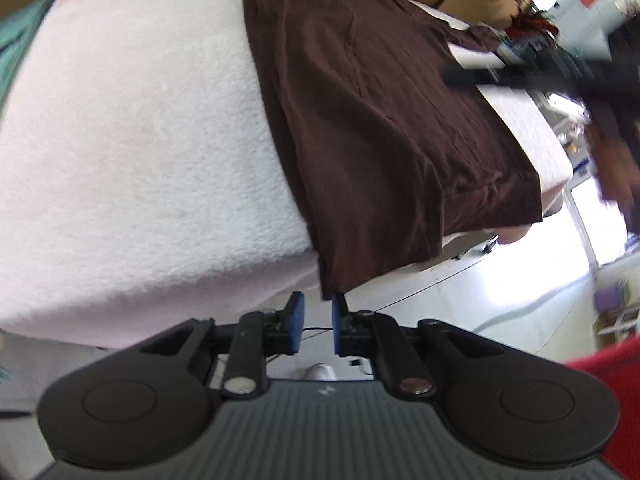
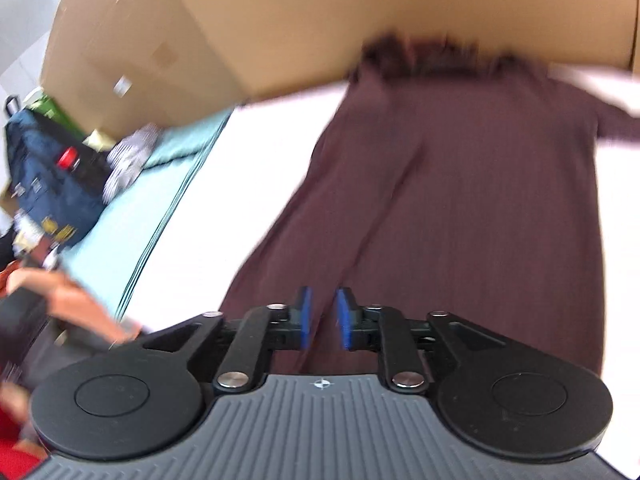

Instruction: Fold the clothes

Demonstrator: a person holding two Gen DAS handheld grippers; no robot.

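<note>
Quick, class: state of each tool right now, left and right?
Left tool: open, empty, just below the brown garment hem.
Right tool: open, empty, over the garment.

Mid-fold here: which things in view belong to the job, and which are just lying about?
Job: dark brown cotton garment; white fleecy table cover; left hand-held gripper; right hand-held gripper.
Lying about: tan cardboard box; navy fabric bag; teal cloth.
</note>
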